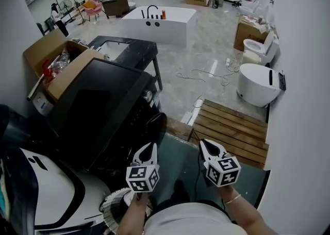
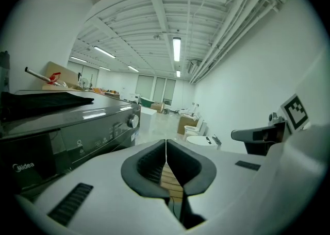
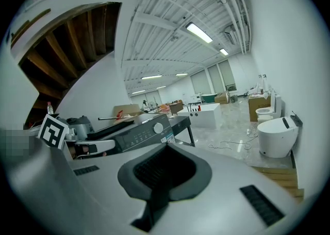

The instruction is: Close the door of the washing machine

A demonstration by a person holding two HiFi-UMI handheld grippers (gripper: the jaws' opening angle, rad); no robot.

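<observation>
Nearest, the left gripper point(image 1: 148, 149) and right gripper point(image 1: 206, 145) hover side by side above a green mat point(image 1: 175, 152), each with its fingers pressed together on nothing; just left of them stands the dark washing machine point(image 1: 103, 110), its round door point(image 1: 156, 124) on the front, too dark to tell whether latched; beyond lie wooden slats point(image 1: 232, 126), a white toilet point(image 1: 257, 84) and a bathtub point(image 1: 160, 22).

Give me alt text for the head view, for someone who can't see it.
A person holds a left gripper and a right gripper, both shut and empty, before a dark washing machine at the left. An open cardboard box is at its far side; a wooden platform and a white toilet lie to the right.
</observation>
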